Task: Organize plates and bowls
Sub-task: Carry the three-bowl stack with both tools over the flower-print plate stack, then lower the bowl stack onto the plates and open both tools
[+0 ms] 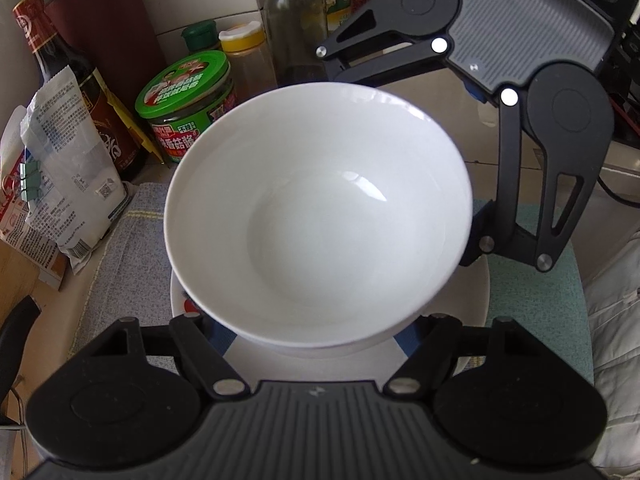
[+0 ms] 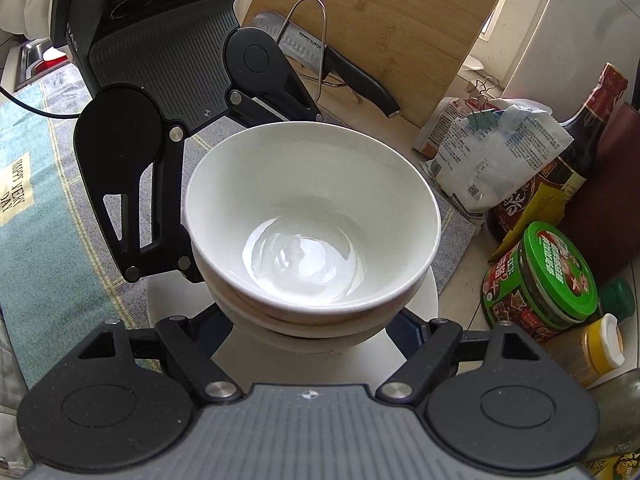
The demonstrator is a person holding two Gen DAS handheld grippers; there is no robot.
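Two tools clasp one white bowl [image 1: 320, 216] from opposite sides: left tool [image 1: 316, 332] and right tool [image 2: 316, 320] both clenched low on its wall. Bowl sits between them, stacked over a plate [image 1: 476, 300]. Glazed ceramic: stiff, slick, breakable, moderately heavy; hold under the rim.

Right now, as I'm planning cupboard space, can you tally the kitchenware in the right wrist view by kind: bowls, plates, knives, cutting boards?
Bowls: 2, a top bowl nested in a lower bowl
Plates: 1, under the bowls
Knives: 1
Cutting boards: 1
Total: 5
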